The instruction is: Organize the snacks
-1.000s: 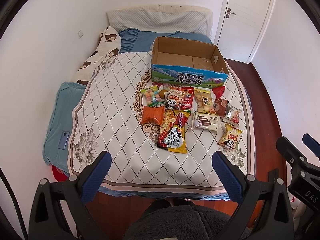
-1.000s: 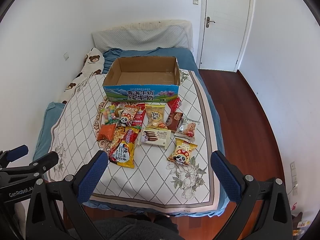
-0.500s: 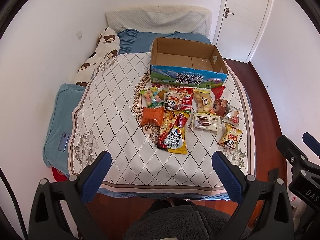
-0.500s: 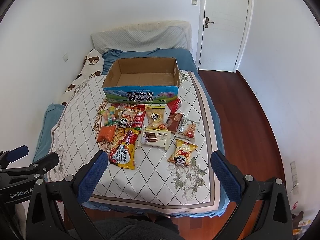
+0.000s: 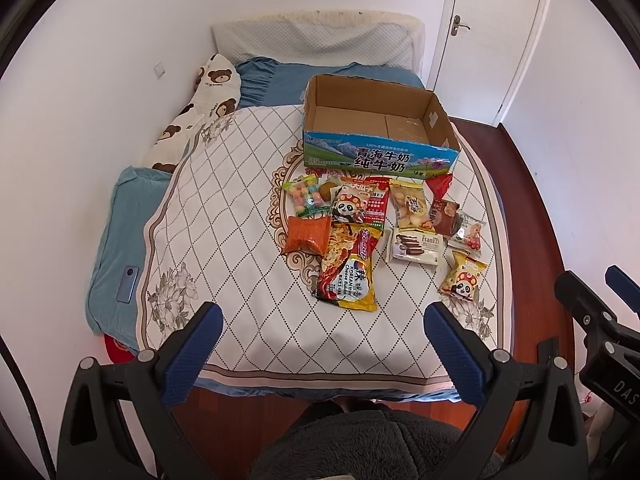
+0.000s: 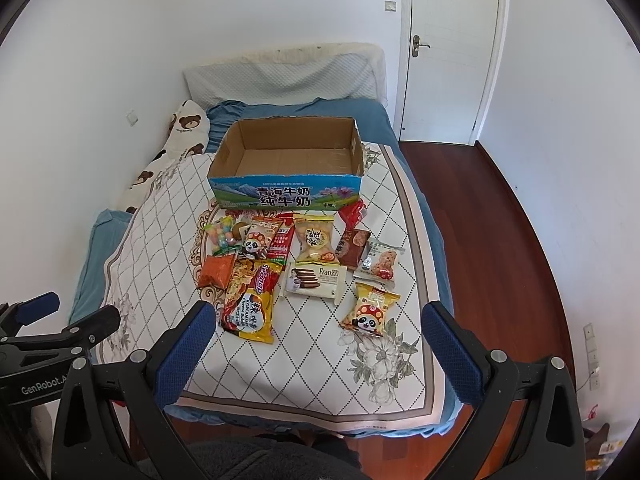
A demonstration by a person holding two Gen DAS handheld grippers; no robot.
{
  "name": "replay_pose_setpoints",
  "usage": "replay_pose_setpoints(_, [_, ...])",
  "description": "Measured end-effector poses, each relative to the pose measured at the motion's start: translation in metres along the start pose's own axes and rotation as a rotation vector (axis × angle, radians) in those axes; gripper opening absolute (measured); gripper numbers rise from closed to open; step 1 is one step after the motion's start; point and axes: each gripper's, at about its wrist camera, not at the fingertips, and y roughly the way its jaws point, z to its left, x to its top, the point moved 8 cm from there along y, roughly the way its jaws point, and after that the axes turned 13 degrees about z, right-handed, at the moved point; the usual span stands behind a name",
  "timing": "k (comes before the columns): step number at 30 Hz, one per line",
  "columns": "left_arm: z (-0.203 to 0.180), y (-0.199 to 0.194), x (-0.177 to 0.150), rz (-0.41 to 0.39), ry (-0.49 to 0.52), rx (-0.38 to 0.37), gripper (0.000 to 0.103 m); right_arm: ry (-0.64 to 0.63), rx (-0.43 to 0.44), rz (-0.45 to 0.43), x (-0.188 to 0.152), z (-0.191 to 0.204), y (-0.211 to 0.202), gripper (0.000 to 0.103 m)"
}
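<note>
An empty open cardboard box (image 5: 376, 128) with a blue printed front stands on the bed; it also shows in the right wrist view (image 6: 288, 160). Several snack packets lie in front of it: a large yellow-red noodle bag (image 5: 350, 268) (image 6: 250, 304), an orange packet (image 5: 307, 234), a white Franzzi box (image 5: 416, 246) (image 6: 316, 280), a yellow panda packet (image 5: 463, 278) (image 6: 370, 310). My left gripper (image 5: 322, 334) is open and empty, held high above the bed's foot. My right gripper (image 6: 320, 330) is open and empty, beside it to the right.
The bed carries a white diamond-pattern cover (image 5: 224, 220), a teddy-bear pillow (image 5: 196, 116) along the left wall and a phone (image 5: 128, 283) on the blue sheet. A white door (image 6: 448, 48) and wooden floor (image 6: 500, 240) lie to the right.
Both grippers have drifted slightly; the bed and box sit a little lower in both views. The snacks have not moved.
</note>
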Motion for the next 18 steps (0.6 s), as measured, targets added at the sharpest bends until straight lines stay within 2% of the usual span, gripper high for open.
replay_pose_setpoints(11, [0.009, 0.010, 0.014, 0.000, -0.023, 0.010, 0.103, 0.017, 0.000, 0.011, 0.007, 0.000, 0.011, 0.103])
replay_pose_setpoints(14, [0.019, 0.025, 0.025, 0.006, -0.045, 0.039, 0.103, 0.041, 0.003, 0.036, 0.011, -0.004, 0.027, 0.103])
replay_pose_setpoints(18, [0.028, 0.063, 0.039, 0.066, -0.059, 0.051, 0.103, 0.082, 0.030, 0.097, 0.015, -0.013, 0.063, 0.103])
